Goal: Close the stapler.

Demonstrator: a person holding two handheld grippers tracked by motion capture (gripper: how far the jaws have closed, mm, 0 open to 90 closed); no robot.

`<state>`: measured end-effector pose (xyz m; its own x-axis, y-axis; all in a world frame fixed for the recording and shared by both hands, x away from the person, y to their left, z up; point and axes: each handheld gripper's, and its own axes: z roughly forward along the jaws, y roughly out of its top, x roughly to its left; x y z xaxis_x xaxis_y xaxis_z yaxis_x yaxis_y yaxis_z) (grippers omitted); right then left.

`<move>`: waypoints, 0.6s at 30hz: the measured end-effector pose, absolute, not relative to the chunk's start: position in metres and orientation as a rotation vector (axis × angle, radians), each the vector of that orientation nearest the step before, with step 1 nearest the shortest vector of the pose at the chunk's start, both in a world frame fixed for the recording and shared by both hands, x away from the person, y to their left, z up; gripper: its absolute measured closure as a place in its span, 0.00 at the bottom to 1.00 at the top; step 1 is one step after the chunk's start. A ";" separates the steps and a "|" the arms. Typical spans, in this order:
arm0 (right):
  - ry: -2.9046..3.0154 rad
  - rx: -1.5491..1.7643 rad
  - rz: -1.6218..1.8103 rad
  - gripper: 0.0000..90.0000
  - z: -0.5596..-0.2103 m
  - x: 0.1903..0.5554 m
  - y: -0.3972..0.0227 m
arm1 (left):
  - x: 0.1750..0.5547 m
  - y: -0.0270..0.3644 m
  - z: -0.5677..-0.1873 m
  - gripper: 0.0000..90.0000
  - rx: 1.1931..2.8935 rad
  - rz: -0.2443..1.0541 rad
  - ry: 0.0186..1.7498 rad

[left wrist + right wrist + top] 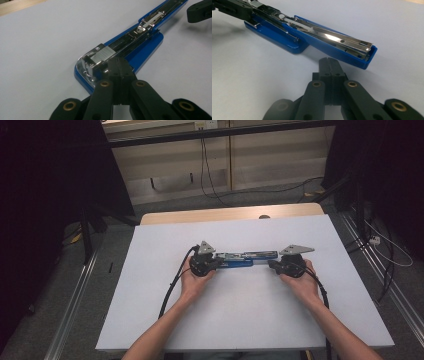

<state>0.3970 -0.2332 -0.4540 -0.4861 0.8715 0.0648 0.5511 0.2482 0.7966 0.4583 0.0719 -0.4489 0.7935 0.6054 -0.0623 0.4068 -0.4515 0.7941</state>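
Lying opened flat on the white table point(235, 320), the blue stapler point(240, 259) spans between both clenched, empty tools: left tool point(212, 263) and right tool point(272, 265); grey floor point(75, 285) surrounds.

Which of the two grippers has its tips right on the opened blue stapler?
The left gripper: its shut tips reach the stapler. The right gripper stops short on the table.

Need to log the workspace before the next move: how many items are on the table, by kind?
Stapler, blue, folded open flat: 1
Left gripper, jaws shut: 1
Right gripper, jaws shut: 1
White table sheet beneath them: 1
Total: 4
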 end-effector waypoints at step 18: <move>2.141 1.389 1.001 1.00 -0.460 0.409 -0.232 | 0.458 0.072 -0.449 1.00 2.120 0.304 0.727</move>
<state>0.4087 -0.2319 -0.4595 -0.4279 0.9024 0.0516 0.6183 0.2506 0.7449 0.4580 0.0717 -0.4486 0.8012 0.5970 -0.0412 0.3899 -0.4684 0.7928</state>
